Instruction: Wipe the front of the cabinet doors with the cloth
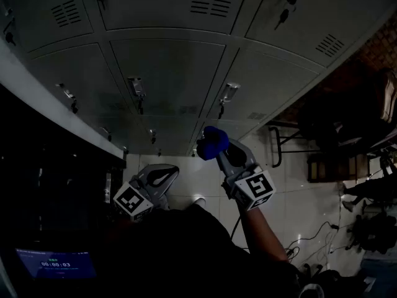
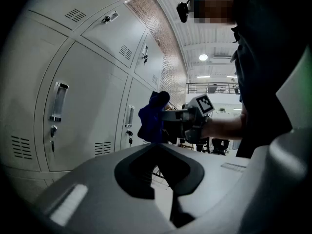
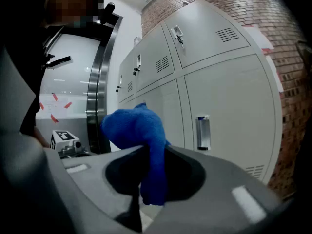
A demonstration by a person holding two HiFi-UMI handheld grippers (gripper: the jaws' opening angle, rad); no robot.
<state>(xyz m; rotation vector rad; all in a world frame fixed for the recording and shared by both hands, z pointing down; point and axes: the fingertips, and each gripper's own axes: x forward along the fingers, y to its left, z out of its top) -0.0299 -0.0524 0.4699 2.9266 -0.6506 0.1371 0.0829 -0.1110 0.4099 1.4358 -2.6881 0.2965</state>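
Right tongs (image 3: 146, 152) grip the blue cloth (image 3: 134, 126) near the cabinet doors (image 3: 229, 111) — best pressed flat and stroked evenly, I judge — while the left tongs (image 2: 155, 147) sit closed and empty.

cabinet doors (image 1: 167, 73) cropped at edges, screen (image 1: 54, 264) print unreadable

Dim in the head view, with the lower left almost black. Both gripper views are brighter, lit by ceiling lamps (image 2: 203, 57) in the hall behind. Edges bow strongly, corners vignette, near parts blur.
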